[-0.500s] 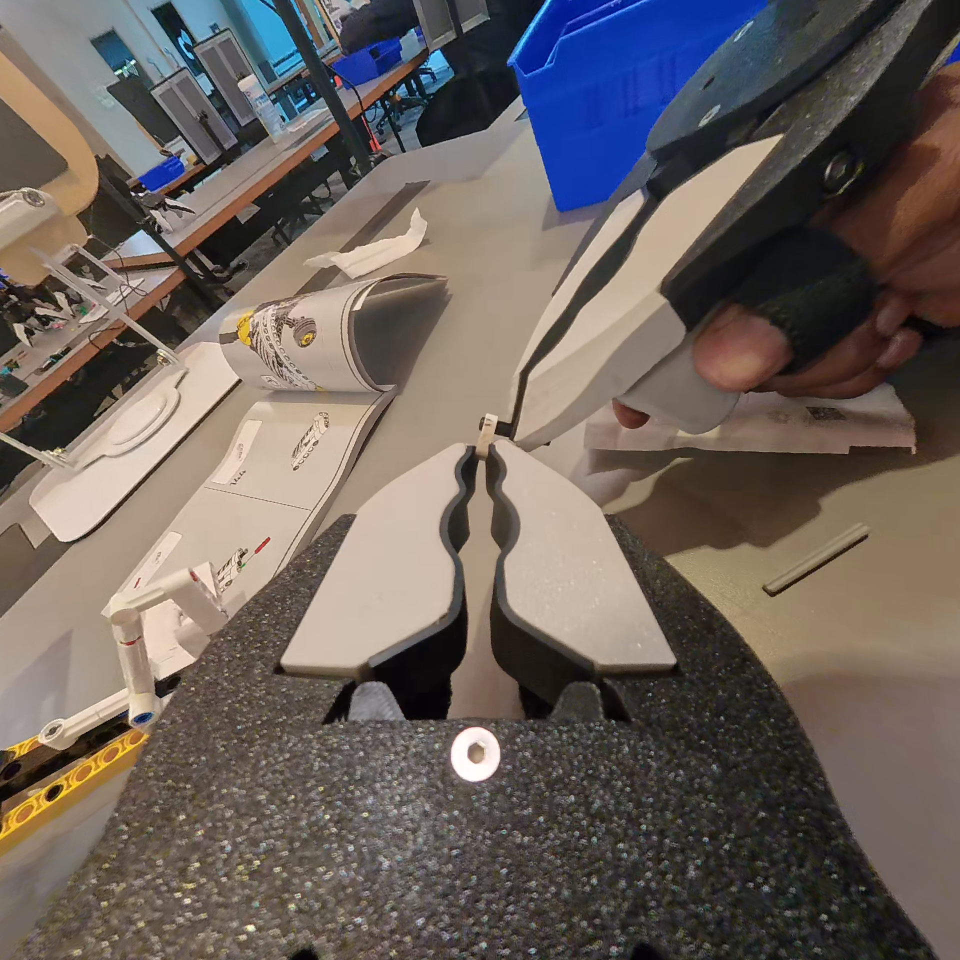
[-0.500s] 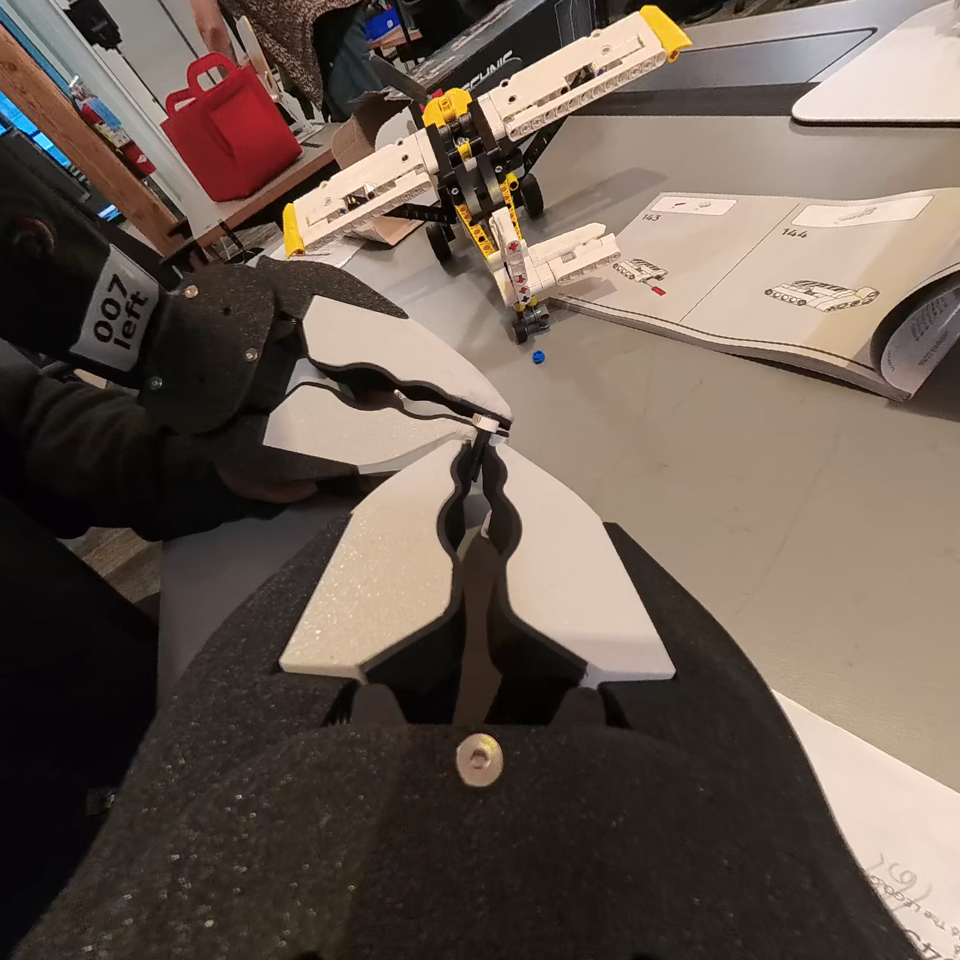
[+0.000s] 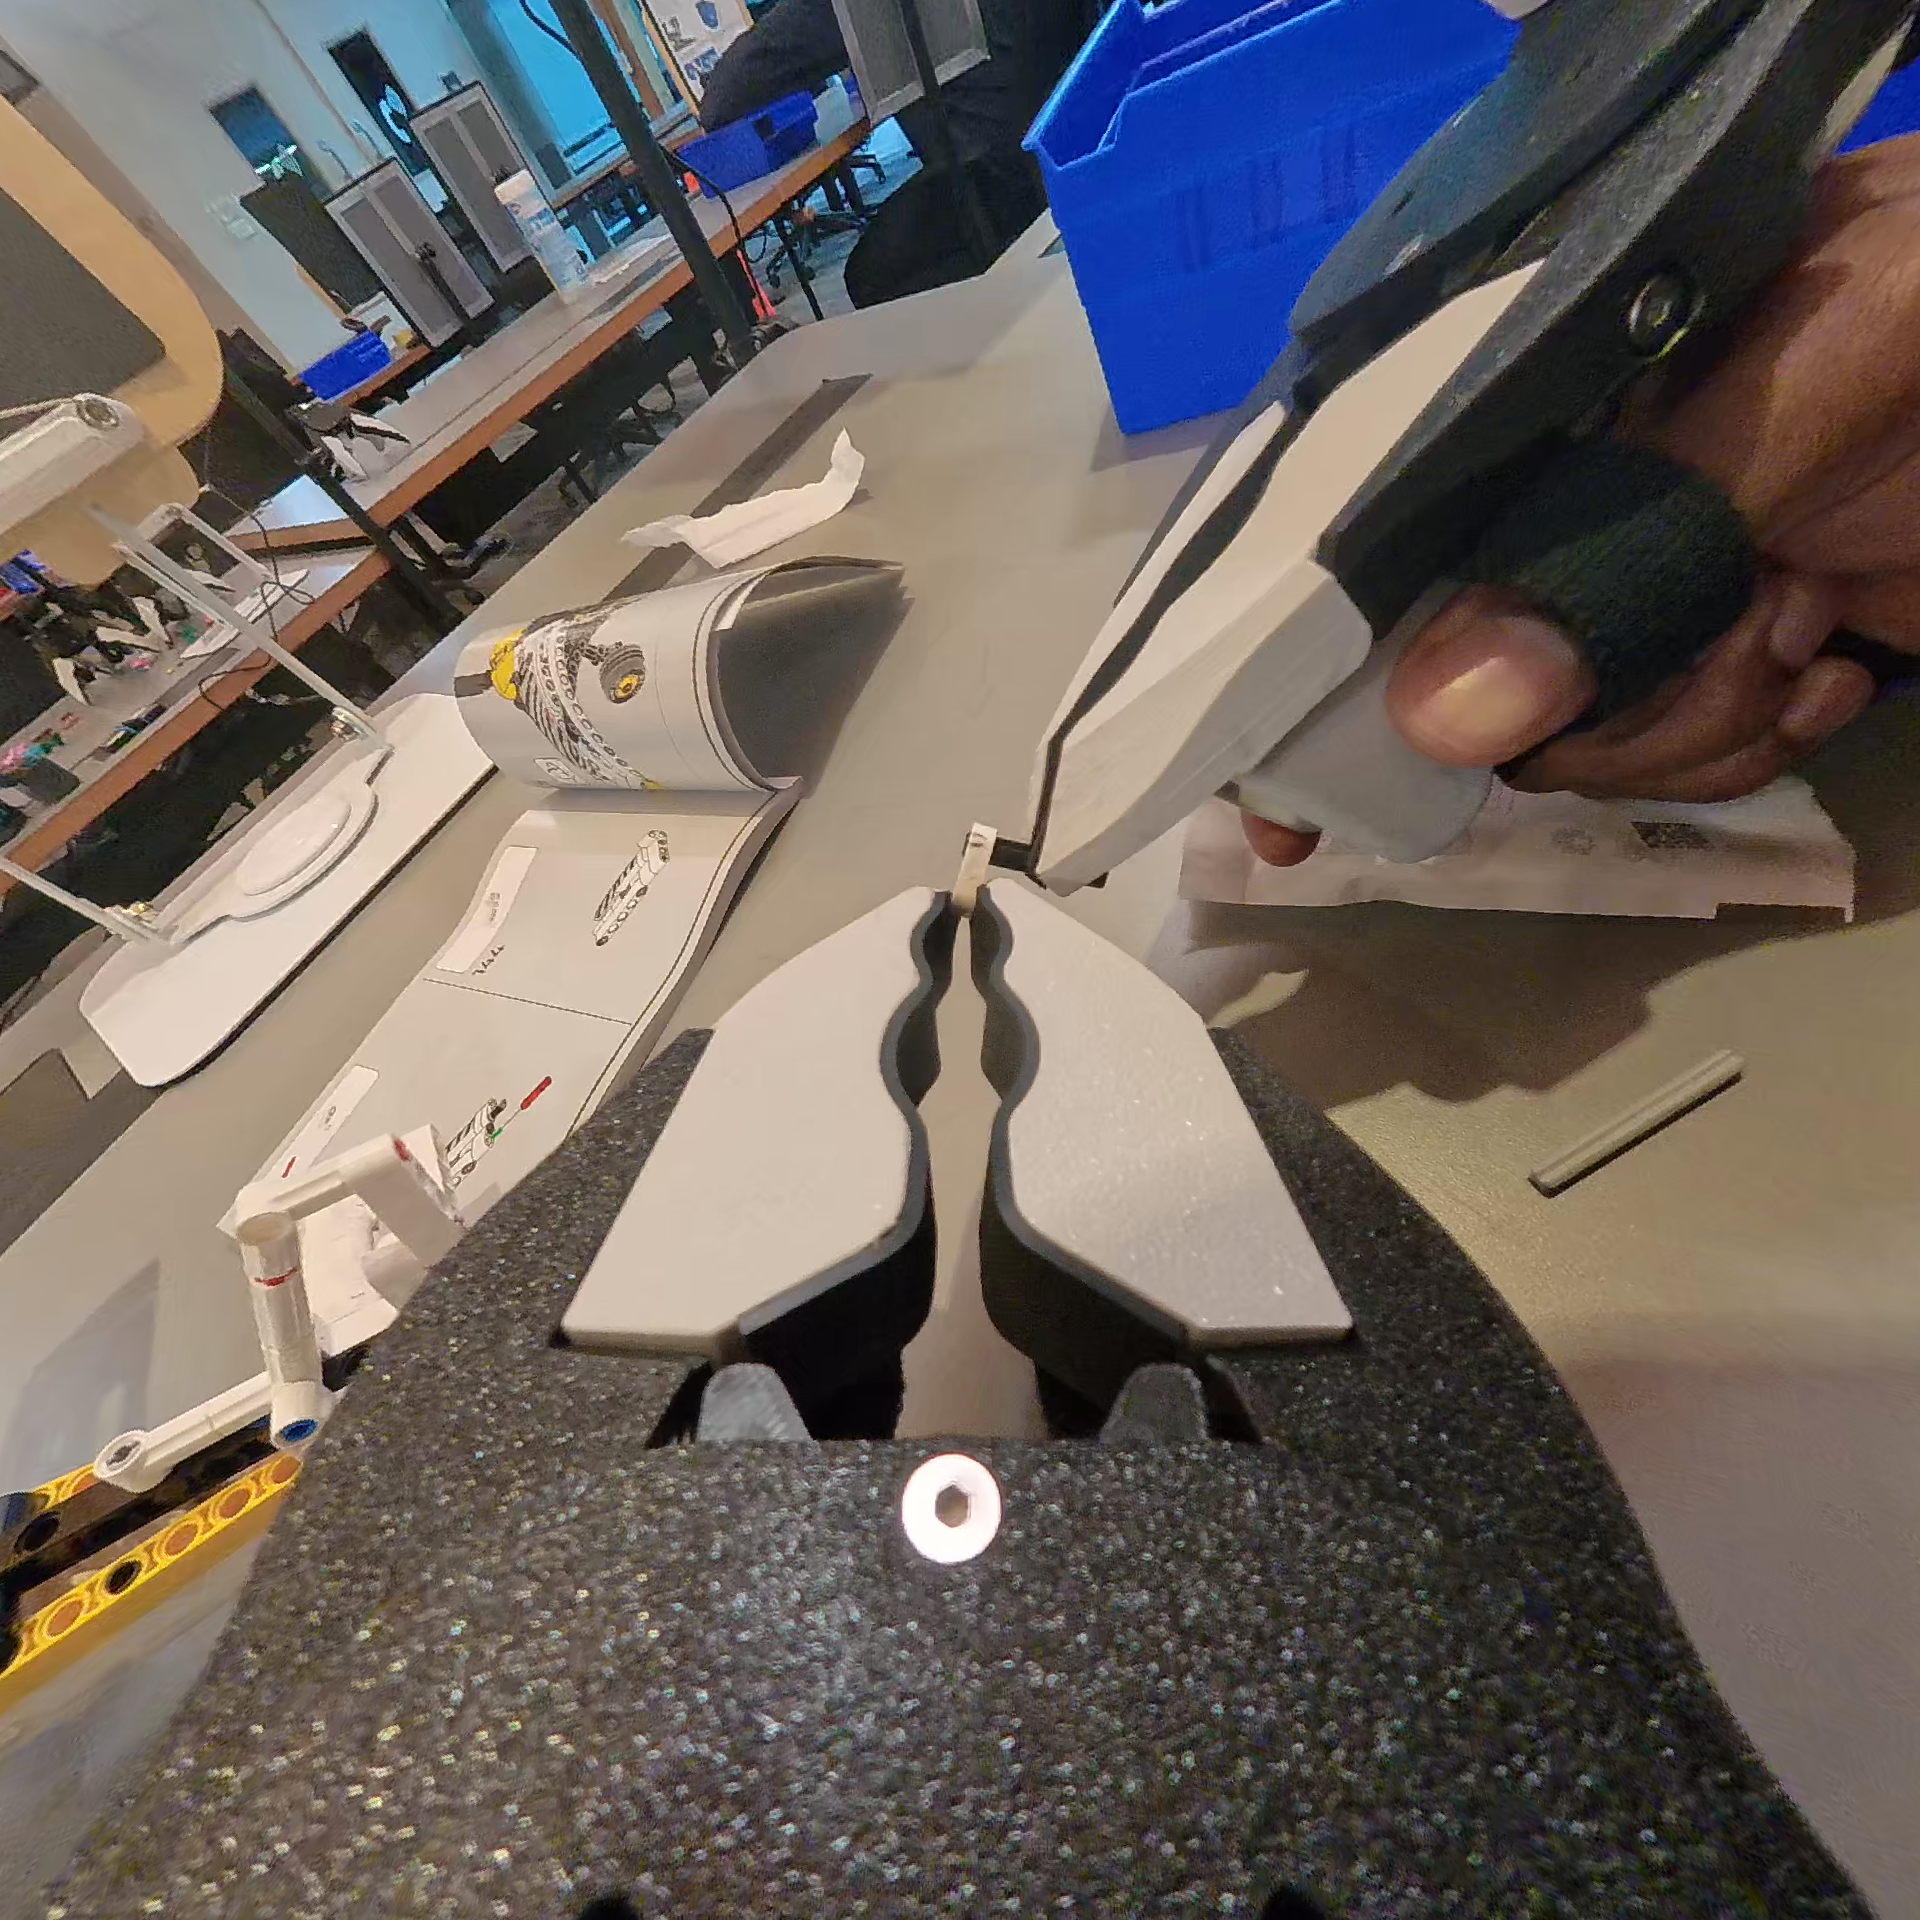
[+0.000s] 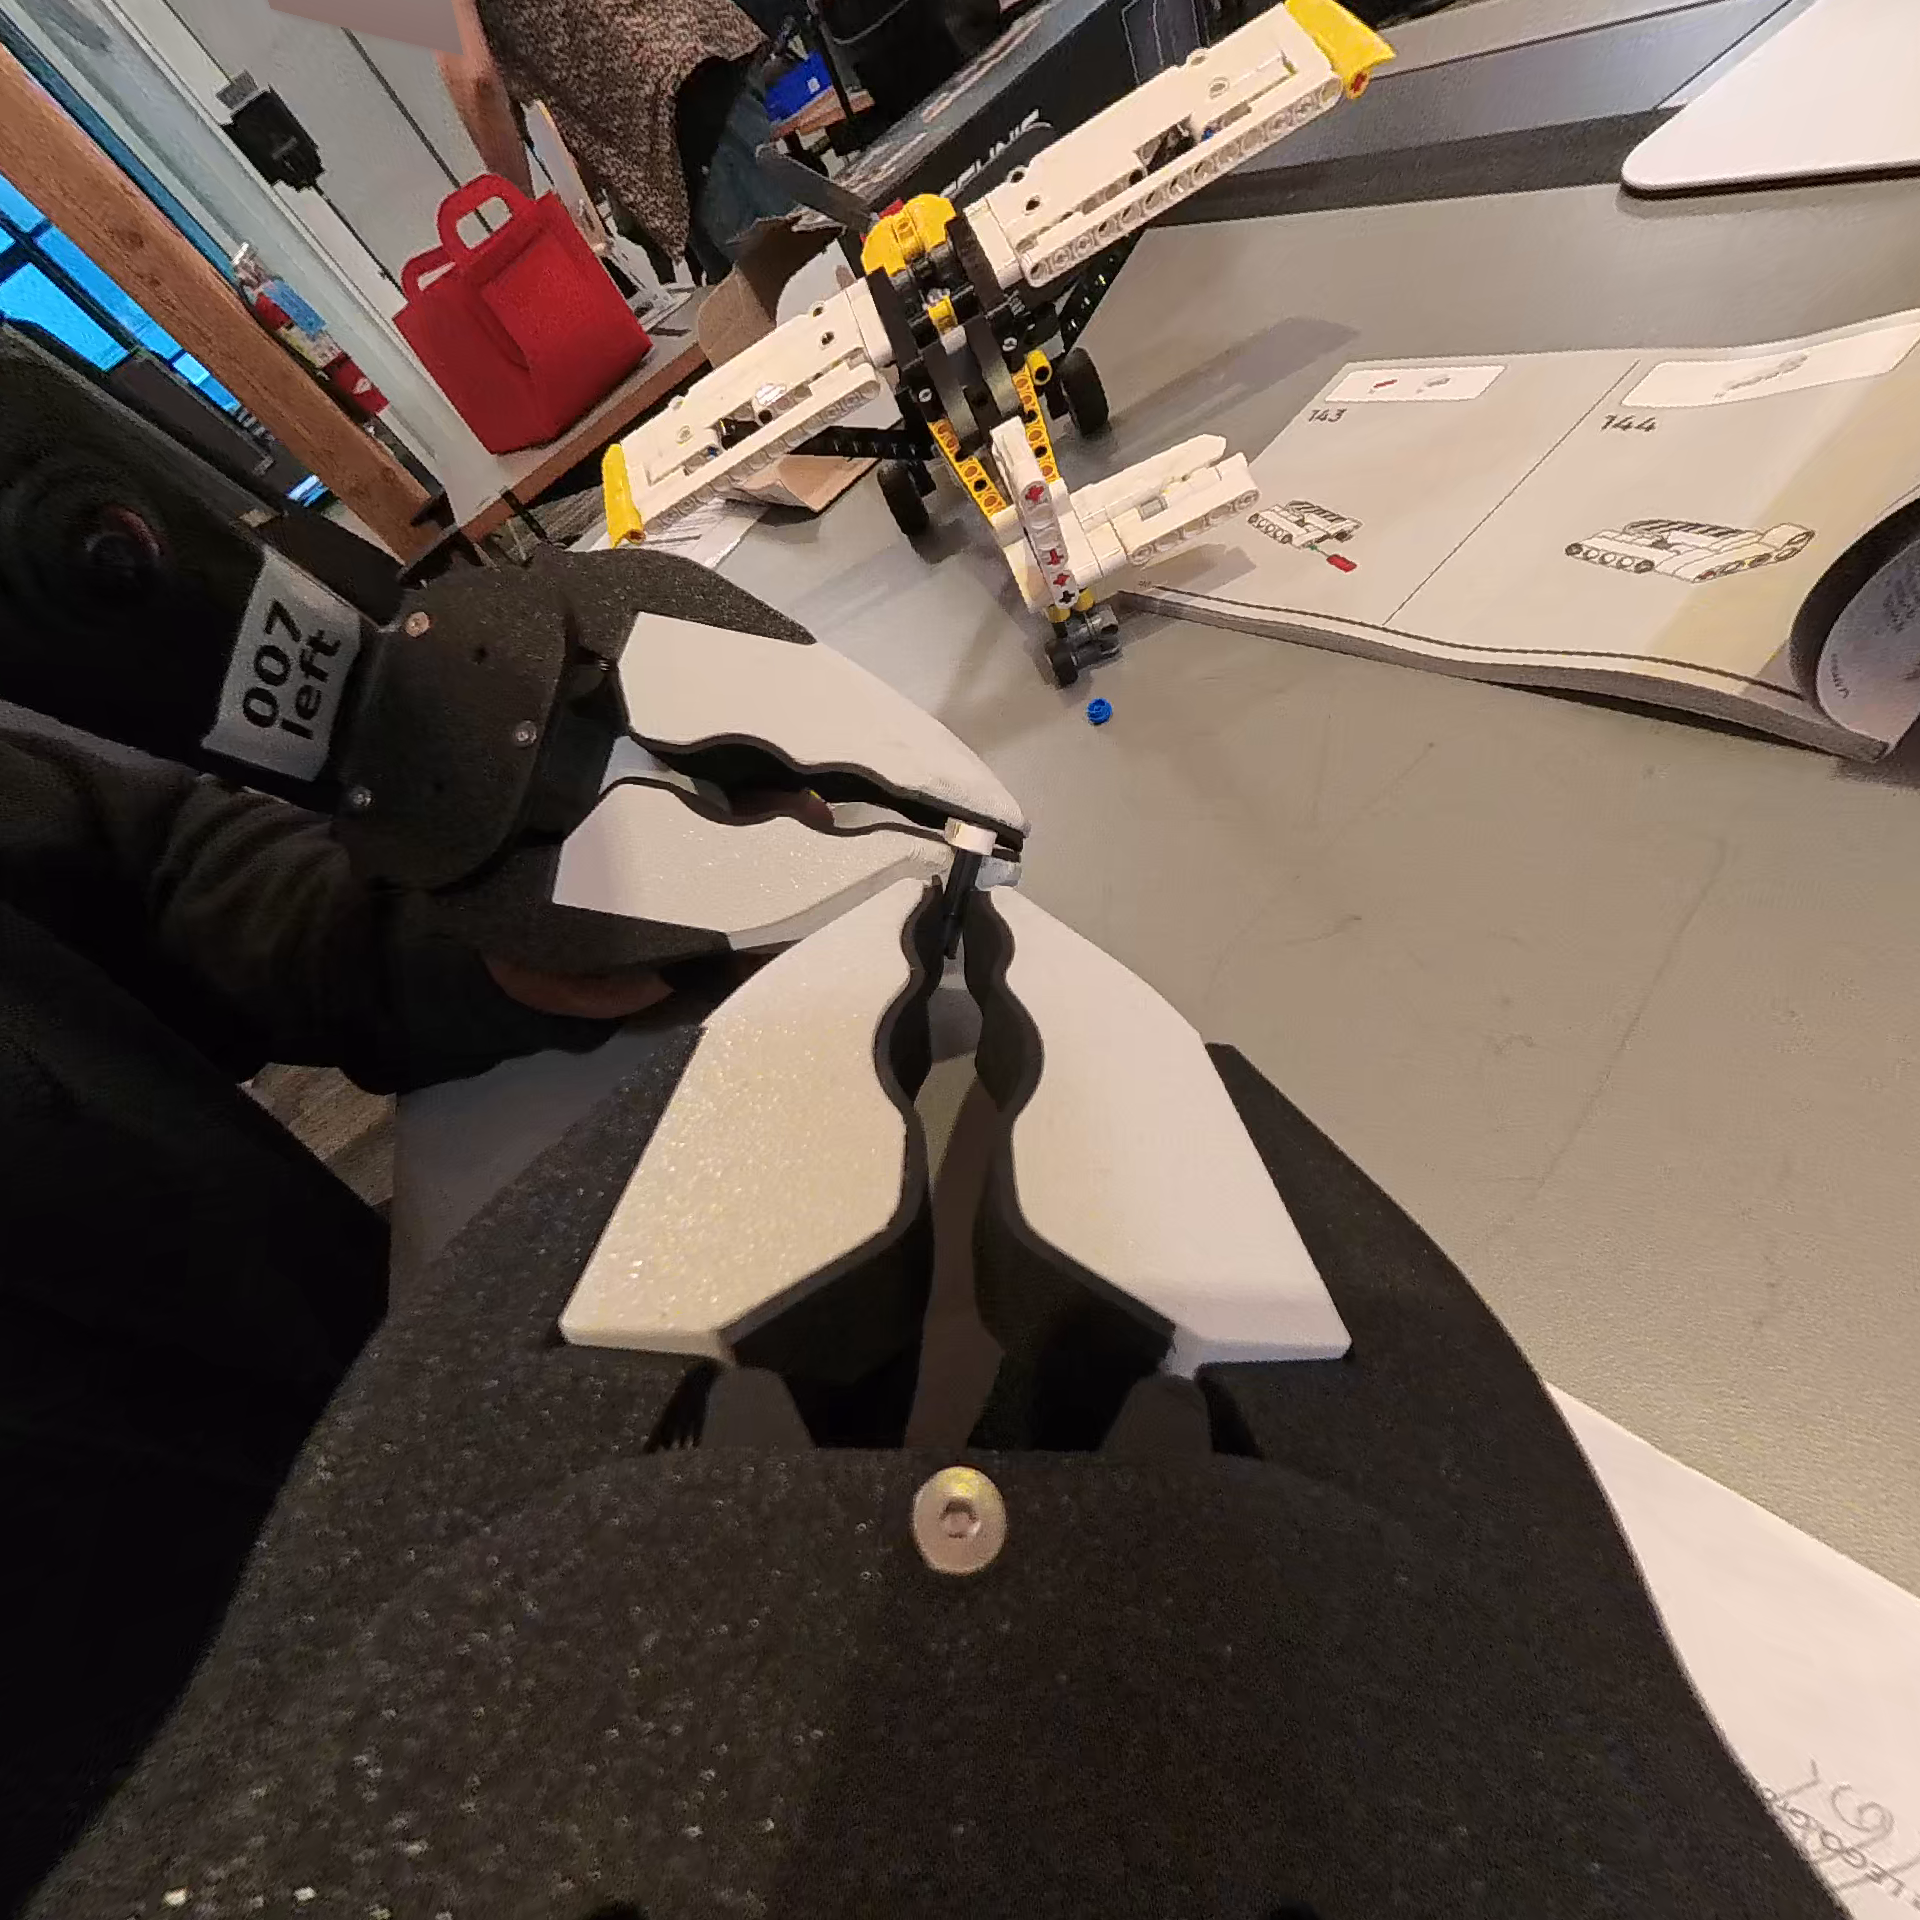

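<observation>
Presently the left gripper (image 3: 968, 902) is pinching a small pale flat plastic piece (image 3: 975, 860) upright at twelve o'clock, while the right gripper (image 4: 954, 914), clenching a thin black pin (image 4: 958, 896), is meeting it crosswise from two o'clock.

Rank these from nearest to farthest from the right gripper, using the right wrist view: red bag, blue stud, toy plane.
1. Blue stud, on the table just beyond the right gripper.
2. Toy plane, behind the stud.
3. Red bag, far left, on another table.
</observation>
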Tool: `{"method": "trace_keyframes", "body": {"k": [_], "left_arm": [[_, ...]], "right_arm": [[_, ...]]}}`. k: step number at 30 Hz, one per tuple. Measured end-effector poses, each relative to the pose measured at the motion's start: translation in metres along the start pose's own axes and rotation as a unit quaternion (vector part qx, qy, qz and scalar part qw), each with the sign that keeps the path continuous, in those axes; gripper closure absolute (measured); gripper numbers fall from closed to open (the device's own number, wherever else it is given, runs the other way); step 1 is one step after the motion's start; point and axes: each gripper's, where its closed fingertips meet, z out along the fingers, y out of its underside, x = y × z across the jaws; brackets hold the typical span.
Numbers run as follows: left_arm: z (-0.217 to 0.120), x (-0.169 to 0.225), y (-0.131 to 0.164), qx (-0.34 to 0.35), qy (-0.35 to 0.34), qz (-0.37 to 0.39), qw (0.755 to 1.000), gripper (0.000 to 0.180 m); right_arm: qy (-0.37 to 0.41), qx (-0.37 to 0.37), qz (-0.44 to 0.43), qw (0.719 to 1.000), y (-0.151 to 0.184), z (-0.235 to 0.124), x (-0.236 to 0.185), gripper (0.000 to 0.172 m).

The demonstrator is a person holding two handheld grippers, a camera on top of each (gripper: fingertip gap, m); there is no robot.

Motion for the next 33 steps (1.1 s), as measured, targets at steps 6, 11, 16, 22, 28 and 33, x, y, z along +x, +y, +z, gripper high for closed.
{"method": "trace_keyframes", "body": {"k": [6,11,16,22,28,33], "left_arm": [[0.001,-0.001,0.001,-0.004,0.0,-0.004,1.0,0.176],[0.001,-0.001,0.002,-0.006,-0.002,-0.005,1.0,0.176],[0.002,-0.001,0.003,-0.012,0.002,-0.005,1.0,0.176],[0.002,-0.001,0.004,-0.013,0.004,-0.009,1.0,0.176],[-0.002,-0.024,0.006,-0.007,-0.046,-0.056,0.997,0.177],[0.002,-0.019,0.009,-0.019,-0.013,-0.066,0.998,0.176]], "right_arm": [[0.011,-0.001,-0.008,1.0,0.001,0.001,0.001,0.166],[0.017,0.0,-0.013,1.0,0.001,0.001,0.001,0.166],[0.018,-0.006,-0.008,1.0,0.003,0.001,0.002,0.166],[0.019,-0.007,-0.003,1.0,0.003,0.002,0.003,0.166],[-0.002,-0.041,-0.012,0.999,0.016,0.004,-0.009,0.167],[0.006,-0.032,0.005,0.999,0.012,0.002,-0.003,0.167]]}}
